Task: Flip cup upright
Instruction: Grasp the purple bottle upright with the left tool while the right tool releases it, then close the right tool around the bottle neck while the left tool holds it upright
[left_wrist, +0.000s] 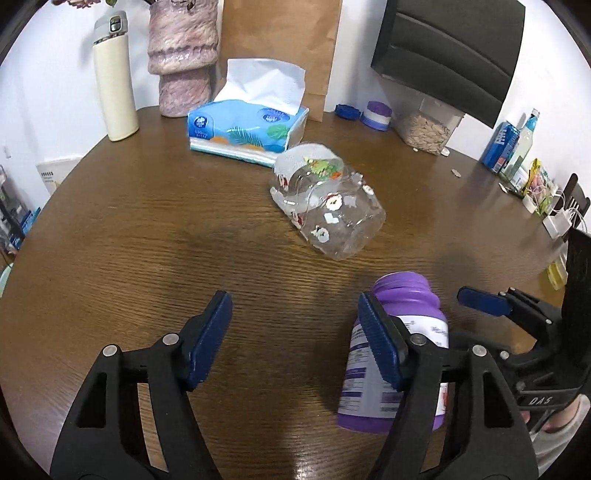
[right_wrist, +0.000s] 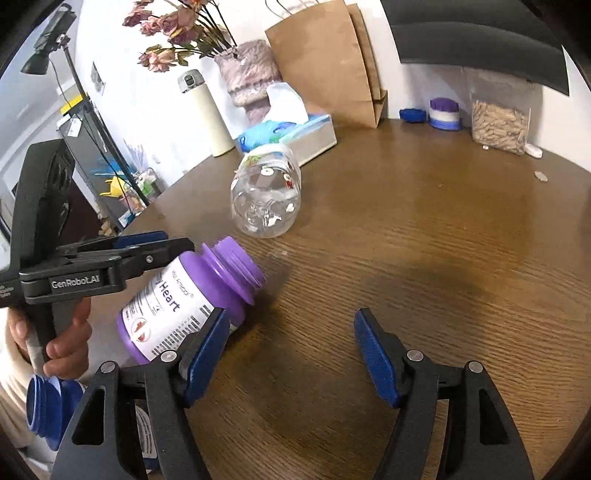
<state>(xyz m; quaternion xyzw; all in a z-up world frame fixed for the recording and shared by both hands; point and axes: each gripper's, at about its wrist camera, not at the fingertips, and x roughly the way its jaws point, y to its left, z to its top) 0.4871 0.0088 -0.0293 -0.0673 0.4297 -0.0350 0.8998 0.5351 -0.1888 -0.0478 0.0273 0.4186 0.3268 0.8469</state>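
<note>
Cup (left_wrist: 327, 201), clear plastic with cartoon stickers, lies on its side mid-table (left_wrist: 147, 229), near tissue box (left_wrist: 245, 129). Left gripper (left_wrist: 295, 339) and right gripper (right_wrist: 291, 350) both spread wide, gripping nothing.

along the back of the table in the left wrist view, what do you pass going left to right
thermos → pink vase → tissue box → blue cap → purple-and-white lid → seed container → blue carton

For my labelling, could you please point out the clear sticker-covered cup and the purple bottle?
clear sticker-covered plastic cup (left_wrist: 328, 206), left wrist view, its side wall.
purple plastic bottle (right_wrist: 173, 314), right wrist view, its white label.
</note>
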